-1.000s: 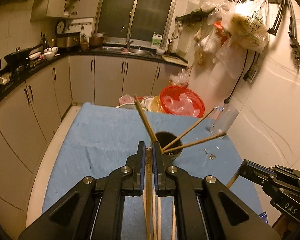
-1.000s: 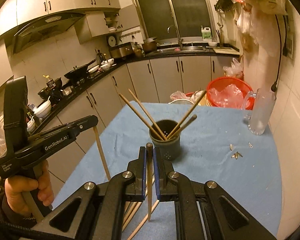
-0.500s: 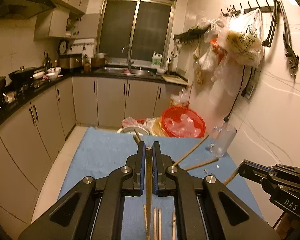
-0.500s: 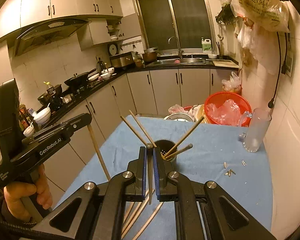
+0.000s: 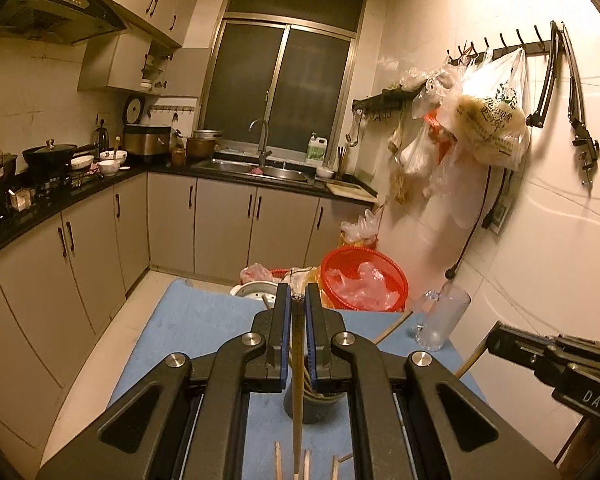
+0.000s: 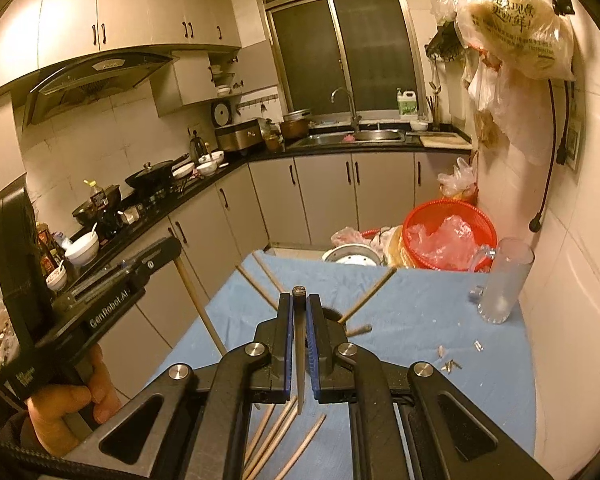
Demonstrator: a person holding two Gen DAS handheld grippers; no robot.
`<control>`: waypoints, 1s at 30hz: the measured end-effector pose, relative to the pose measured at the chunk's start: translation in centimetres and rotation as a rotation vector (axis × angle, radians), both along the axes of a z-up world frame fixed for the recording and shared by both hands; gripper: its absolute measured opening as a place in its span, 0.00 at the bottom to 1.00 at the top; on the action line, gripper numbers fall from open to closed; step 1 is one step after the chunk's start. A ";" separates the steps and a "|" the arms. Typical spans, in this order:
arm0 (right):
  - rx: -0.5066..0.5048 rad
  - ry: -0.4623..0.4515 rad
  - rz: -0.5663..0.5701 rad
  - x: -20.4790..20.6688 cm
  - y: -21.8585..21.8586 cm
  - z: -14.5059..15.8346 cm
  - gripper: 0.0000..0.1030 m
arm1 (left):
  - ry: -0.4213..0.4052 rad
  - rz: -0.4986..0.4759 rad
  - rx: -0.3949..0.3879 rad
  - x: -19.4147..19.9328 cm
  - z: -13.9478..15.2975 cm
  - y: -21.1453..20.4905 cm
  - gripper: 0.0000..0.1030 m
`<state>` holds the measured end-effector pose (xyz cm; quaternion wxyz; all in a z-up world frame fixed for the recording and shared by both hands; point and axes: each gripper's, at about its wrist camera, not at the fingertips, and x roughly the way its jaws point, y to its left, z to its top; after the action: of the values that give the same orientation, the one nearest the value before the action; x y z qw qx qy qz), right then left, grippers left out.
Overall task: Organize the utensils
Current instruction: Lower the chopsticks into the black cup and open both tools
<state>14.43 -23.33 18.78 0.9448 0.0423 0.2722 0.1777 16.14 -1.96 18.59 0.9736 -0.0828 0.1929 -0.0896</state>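
left wrist view: the left gripper is pressed together on a single chopstick, which hangs near-vertical between the blue pads, its top end flush with the fingertips and its lower end reaching the bottom edge of the frame. the dark holder cup sits on the blue cloth just beyond and below the jaws, at about 5 o'clock from the pinch point, with sticks already leaning inside it. several loose chopsticks lie on the cloth at 6 o'clock. the right gripper enters at 3 o'clock carrying its own stick.

right wrist view: the right gripper is likewise pinching one chopstick, held upright. the holder cup is mostly hidden behind the jaws, only its rim showing at 1 o'clock; chopsticks in the cup fan outward. the left gripper stands at 9 o'clock with its stick hanging below. a clear glass jug stands well apart at 3 o'clock.

assessment: the step in hand appears to be loading held sticks into the cup. recommended practice: bring the lower tip over the cup mouth, not the pinch point; keep the stick near upright; aim for a gap between the leaning sticks; open only once the tip is inside the rim. take one hand at a time, since both converge on one small opening.
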 end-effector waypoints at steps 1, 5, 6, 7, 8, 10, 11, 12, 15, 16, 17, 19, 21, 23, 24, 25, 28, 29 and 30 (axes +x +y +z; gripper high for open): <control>-0.002 -0.006 -0.002 0.1 0.1 0.3 0.06 | -0.005 0.002 0.001 0.1 0.1 -0.1 0.06; -0.006 -0.030 -0.011 0.4 -0.1 1.4 0.06 | -0.020 0.004 -0.003 0.8 0.7 -0.4 0.06; -0.006 -0.034 -0.013 0.5 -0.1 1.6 0.06 | -0.026 0.003 -0.004 1.0 0.9 -0.5 0.06; -0.006 -0.037 -0.014 0.7 -0.2 1.8 0.06 | -0.032 0.002 -0.004 1.0 0.9 -0.5 0.06; -0.007 -0.040 -0.016 0.8 -0.3 2.0 0.06 | -0.037 0.002 -0.001 1.1 1.0 -0.6 0.06; -0.009 -0.046 -0.020 1.0 -0.2 2.3 0.06 | -0.046 0.000 0.006 1.3 1.1 -0.8 0.06; -0.011 -0.048 -0.021 1.1 -0.2 2.4 0.06 | -0.052 -0.001 0.007 1.4 1.2 -0.9 0.06; -0.012 -0.051 -0.022 1.2 -0.1 2.5 0.06 | -0.057 0.000 0.007 1.5 1.2 -1.0 0.06; -0.012 -0.059 -0.025 1.6 -0.1 2.8 0.06 | -0.065 0.000 -0.002 2.0 1.6 -0.9 0.06; -0.010 -0.061 -0.026 1.7 -0.1 2.9 0.06 | -0.068 0.001 -0.003 2.2 1.7 -1.0 0.06; -0.007 -0.064 -0.027 1.8 -0.1 3.2 0.06 | -0.073 0.001 -0.005 2.3 1.9 -1.0 0.06; -0.007 -0.070 -0.029 2.0 -0.1 3.4 0.06 | -0.082 0.000 -0.007 2.5 2.3 -1.1 0.06; -0.006 -0.080 -0.031 2.2 -0.1 3.9 0.06 | -0.094 0.000 -0.011 2.8 2.8 -1.1 0.06; -0.005 -0.090 -0.035 2.4 -0.1 4.3 0.06 | -0.108 -0.001 -0.017 3.1 3.2 -1.2 0.06; -0.003 -0.096 -0.037 2.5 -0.1 4.5 0.06 | -0.114 -0.001 -0.018 3.2 3.4 -1.2 0.06; 0.000 -0.103 -0.037 2.5 0.0 4.7 0.06 | -0.118 0.000 -0.020 3.3 3.6 -1.3 0.06; 0.007 -0.119 -0.040 2.8 0.1 5.2 0.06 | -0.133 0.005 -0.038 3.8 3.9 -1.3 0.06; 0.008 -0.124 -0.040 3.0 0.1 5.3 0.06 | -0.137 0.007 -0.046 4.0 3.9 -1.3 0.06; 0.005 -0.127 -0.041 3.1 0.2 5.3 0.06 | -0.139 0.007 -0.053 4.2 3.8 -1.4 0.06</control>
<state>17.54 -23.11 24.04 0.9635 0.0390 0.2103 0.1611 20.36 -3.32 22.43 0.9824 -0.1030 0.1219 -0.0966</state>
